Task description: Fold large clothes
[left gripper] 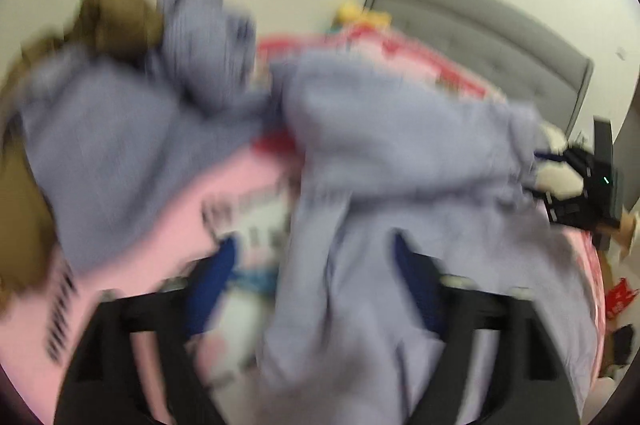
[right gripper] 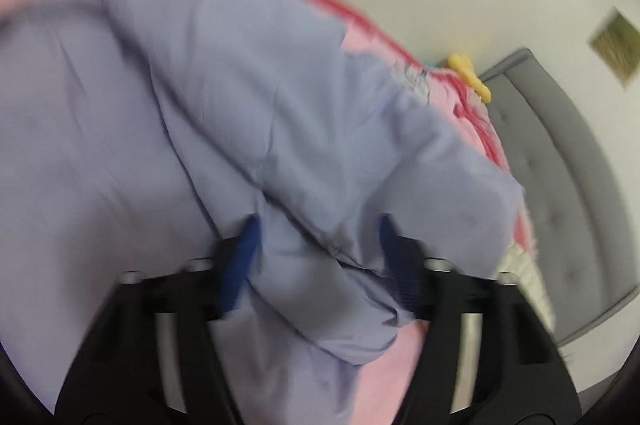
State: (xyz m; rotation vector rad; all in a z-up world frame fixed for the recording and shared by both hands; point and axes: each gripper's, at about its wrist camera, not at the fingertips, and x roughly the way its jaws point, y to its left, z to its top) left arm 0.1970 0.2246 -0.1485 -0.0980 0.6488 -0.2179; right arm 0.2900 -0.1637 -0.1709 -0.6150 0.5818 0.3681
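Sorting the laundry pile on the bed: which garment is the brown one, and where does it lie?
The brown garment lies at the far left edge of the pile, partly under the lavender clothes; everything else is lavender, on the pink bedding.

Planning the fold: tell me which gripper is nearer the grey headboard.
Right. The right gripper sits beside the grey headboard; the left gripper hangs back over the lavender garment.
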